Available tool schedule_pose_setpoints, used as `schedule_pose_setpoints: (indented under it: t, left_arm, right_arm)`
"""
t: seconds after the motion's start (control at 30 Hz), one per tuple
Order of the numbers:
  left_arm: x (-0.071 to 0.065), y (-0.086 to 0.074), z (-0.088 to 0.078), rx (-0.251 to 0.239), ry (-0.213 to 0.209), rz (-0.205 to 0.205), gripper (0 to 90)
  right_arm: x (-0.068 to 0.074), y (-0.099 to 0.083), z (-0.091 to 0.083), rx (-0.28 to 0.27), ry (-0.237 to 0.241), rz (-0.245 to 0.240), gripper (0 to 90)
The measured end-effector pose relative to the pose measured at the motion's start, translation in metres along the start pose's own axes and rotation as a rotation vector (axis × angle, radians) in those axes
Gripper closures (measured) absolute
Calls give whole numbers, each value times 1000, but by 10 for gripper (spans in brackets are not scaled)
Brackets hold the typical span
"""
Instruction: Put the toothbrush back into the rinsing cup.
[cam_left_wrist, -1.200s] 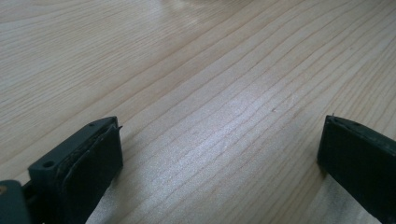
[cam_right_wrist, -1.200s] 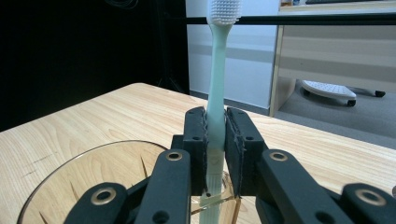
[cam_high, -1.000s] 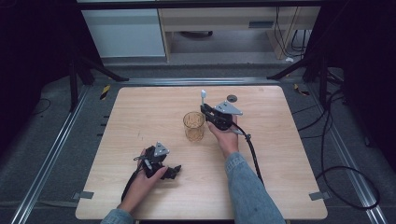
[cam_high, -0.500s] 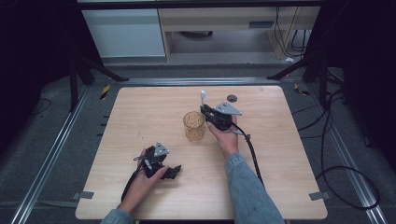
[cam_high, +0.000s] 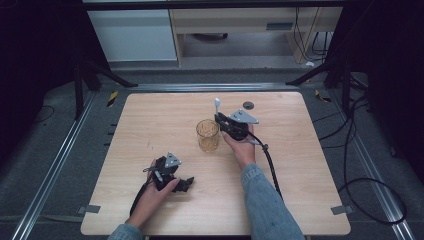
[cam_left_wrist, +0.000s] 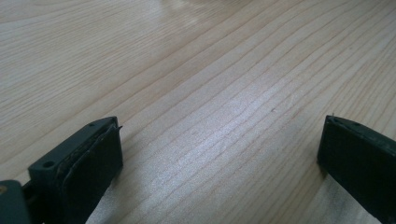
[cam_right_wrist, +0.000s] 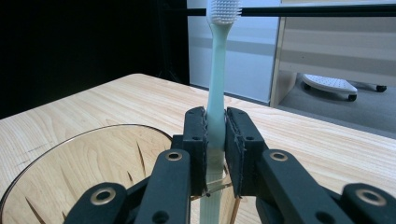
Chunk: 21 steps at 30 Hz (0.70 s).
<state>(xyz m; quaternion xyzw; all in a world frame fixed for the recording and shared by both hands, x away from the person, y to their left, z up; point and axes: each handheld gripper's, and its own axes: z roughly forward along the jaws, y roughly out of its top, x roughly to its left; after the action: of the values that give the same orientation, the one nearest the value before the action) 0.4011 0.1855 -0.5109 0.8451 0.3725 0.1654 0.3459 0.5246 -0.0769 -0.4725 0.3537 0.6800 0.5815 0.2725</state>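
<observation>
Gripping a pale-green toothbrush (cam_right_wrist: 217, 93) upright, white bristles, right claw (cam_right_wrist: 215, 140) clenched, left claw (cam_left_wrist: 219, 154) released

Seen along the left gripper (cam_left_wrist: 219, 154): two black jaws standing wide apart, nothing between them. Beneath and beyond, pale wooden table (cam_left_wrist: 210, 70), grain running diagonally, soft sheen at centre.

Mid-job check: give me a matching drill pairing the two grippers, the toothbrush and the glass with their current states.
Things:
1. left gripper
2. right gripper
3. pale green plastic toothbrush
4. amber ribbed glass cup

States:
A. stands on the wooden table, nothing visible inside it
B. jaws apart over bare wood
C. held upright, bristles on top
D. jaws clamped on a handle

Pairs: 1-B, 2-D, 3-C, 4-A
</observation>
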Motion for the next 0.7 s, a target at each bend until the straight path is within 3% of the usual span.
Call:
schedule_pose_setpoints:
  t: [0.7]
  left_arm:
    - [0, 0, 0, -4, -1, -4, 0]
  right_arm:
    - [-1, 5, -4, 9, 1, 15, 725]
